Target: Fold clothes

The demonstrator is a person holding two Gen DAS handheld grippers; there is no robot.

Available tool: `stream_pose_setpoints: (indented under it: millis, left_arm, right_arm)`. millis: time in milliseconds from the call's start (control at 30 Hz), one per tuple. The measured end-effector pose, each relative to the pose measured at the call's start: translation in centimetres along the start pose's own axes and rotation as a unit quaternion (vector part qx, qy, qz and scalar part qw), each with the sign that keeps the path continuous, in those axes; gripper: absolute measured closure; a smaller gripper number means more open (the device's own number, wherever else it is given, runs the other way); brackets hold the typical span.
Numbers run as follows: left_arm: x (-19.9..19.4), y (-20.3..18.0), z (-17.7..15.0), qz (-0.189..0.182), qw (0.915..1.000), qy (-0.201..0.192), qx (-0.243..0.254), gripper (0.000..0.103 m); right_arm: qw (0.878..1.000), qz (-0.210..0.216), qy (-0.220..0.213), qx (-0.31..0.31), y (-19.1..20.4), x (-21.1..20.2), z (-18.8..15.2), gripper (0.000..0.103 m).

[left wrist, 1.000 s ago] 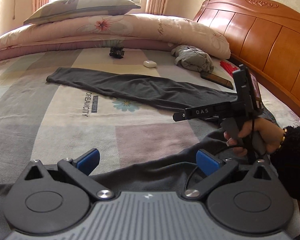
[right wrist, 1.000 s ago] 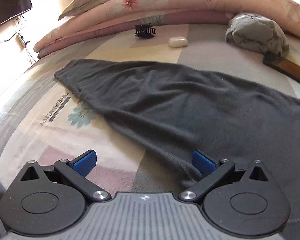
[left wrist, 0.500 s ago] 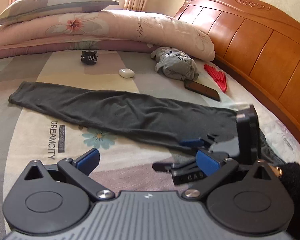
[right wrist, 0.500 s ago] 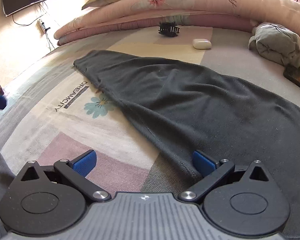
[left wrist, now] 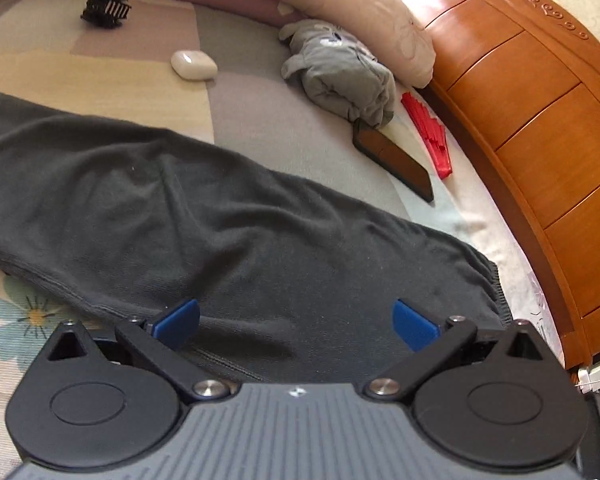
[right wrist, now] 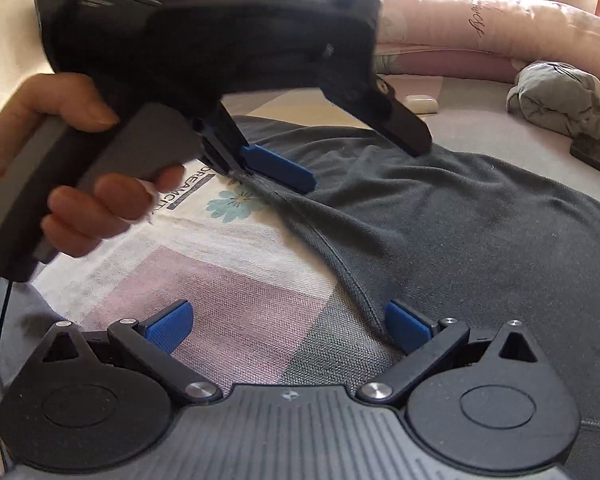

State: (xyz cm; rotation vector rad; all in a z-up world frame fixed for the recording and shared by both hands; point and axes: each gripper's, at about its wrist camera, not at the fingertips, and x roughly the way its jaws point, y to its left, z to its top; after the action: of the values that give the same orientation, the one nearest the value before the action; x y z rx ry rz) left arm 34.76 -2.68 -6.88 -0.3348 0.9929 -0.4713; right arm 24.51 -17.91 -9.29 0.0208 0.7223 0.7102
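A dark grey garment [left wrist: 228, 216] lies stretched across the patterned bed sheet [right wrist: 228, 280]. My left gripper [left wrist: 296, 320] is open and low over the garment, both blue pads above the cloth near its seamed edge. In the right wrist view the same left gripper [right wrist: 340, 148], held by a hand [right wrist: 80, 184], fills the upper left, and its lower blue pad [right wrist: 278, 168] touches the garment's edge. My right gripper [right wrist: 288, 326] is open. The garment [right wrist: 460, 220] has its hem running down to the right pad [right wrist: 408, 326], with bare sheet under the left pad.
Beyond the garment lie a white earbud case [left wrist: 194, 65], a black hair claw [left wrist: 106, 4], a bundled grey cloth [left wrist: 340, 76], a phone [left wrist: 392, 160] and a red fan-like item [left wrist: 424, 132]. A wooden headboard [left wrist: 540, 120] bounds the right side. Rolled bedding [right wrist: 500, 28] lies at the back.
My left gripper has swung right and forward onto the garment, crossing in front of the right camera. The right gripper has stayed near the hem, both still open.
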Motion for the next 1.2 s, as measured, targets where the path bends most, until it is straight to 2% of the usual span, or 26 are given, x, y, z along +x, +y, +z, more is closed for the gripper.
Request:
stream_pose_setpoints:
  millis: [200, 300, 367, 400, 467, 533, 667, 733, 800, 833, 967, 1067, 1100, 1200]
  left_arm:
    - [1.5, 0.0, -1.8, 0.012, 0.9997, 0.021, 0.007, 0.001]
    - [0.6, -0.3, -2.6, 0.021, 0.9992, 0.033, 0.002, 0.001]
    - [-0.1, -0.7, -2.1, 0.024, 0.9993, 0.029, 0.003, 0.001]
    - [-0.5, -1.0, -1.6, 0.019, 0.9997, 0.009, 0.012, 0.001]
    - [-0.2, -1.1, -0.7, -0.01, 0.9999, -0.01, 0.005, 0.001]
    - [1.2, -1.1, -0.1, -0.037, 0.9993, 0.004, -0.009, 0.001]
    - [2.4, -0.9, -1.9, -0.032, 0.9994, 0.016, 0.003, 0.001]
    - [1.7, -0.4, -2.8, -0.039, 0.9988, 0.026, -0.014, 0.001]
    - [0.8, -0.5, -2.3, -0.026, 0.9982, 0.054, -0.008, 0.001]
    - [0.3, -0.4, -1.8, -0.005, 0.9984, 0.054, -0.013, 0.001]
    - [-1.1, 0.8, 0.4, 0.018, 0.9998, 0.001, -0.006, 0.001]
    - [-0.1, 3.2, 1.1, 0.053, 0.998, -0.001, -0.035, 0.001]
    - [0.1, 4.0, 0.7, 0.062, 0.9969, 0.003, -0.048, 0.002]
    - [-1.2, 4.8, -1.3, 0.047, 0.9984, -0.009, -0.03, 0.001]
  right_arm:
    - [0.997, 0.029, 0.017, 0.066, -1.2, -1.0, 0.4, 0.0]
    - [0.995, 0.038, 0.027, 0.085, -1.4, -1.4, 0.5, 0.0]
    - [0.996, 0.038, 0.029, 0.076, -1.0, -1.5, 0.4, 0.0]
    - [0.996, 0.038, 0.03, 0.071, -0.8, -1.6, 0.3, 0.0]
    - [0.997, 0.042, 0.029, 0.059, -0.3, -1.7, 0.3, 0.0]
    - [0.997, 0.048, 0.028, 0.05, 0.0, -1.7, 0.1, 0.0]
    - [0.997, 0.053, 0.037, 0.042, 0.4, -1.8, -0.1, 0.0]
    - [0.996, 0.062, 0.049, 0.03, 0.8, -1.6, -0.3, 0.0]
    - [0.996, 0.07, 0.049, 0.021, 1.2, -1.8, -0.5, 0.0]
    - [0.996, 0.074, 0.046, 0.017, 1.4, -1.9, -0.5, 0.0]
    - [0.996, 0.076, 0.043, 0.035, 0.8, -1.9, -0.4, 0.0]
    - [0.995, 0.071, 0.041, 0.05, 0.3, -2.0, -0.3, 0.0]
    - [0.995, 0.071, 0.04, 0.053, 0.2, -2.0, -0.3, 0.0]
    - [0.995, 0.071, 0.039, 0.062, -0.1, -2.2, -0.2, 0.0]
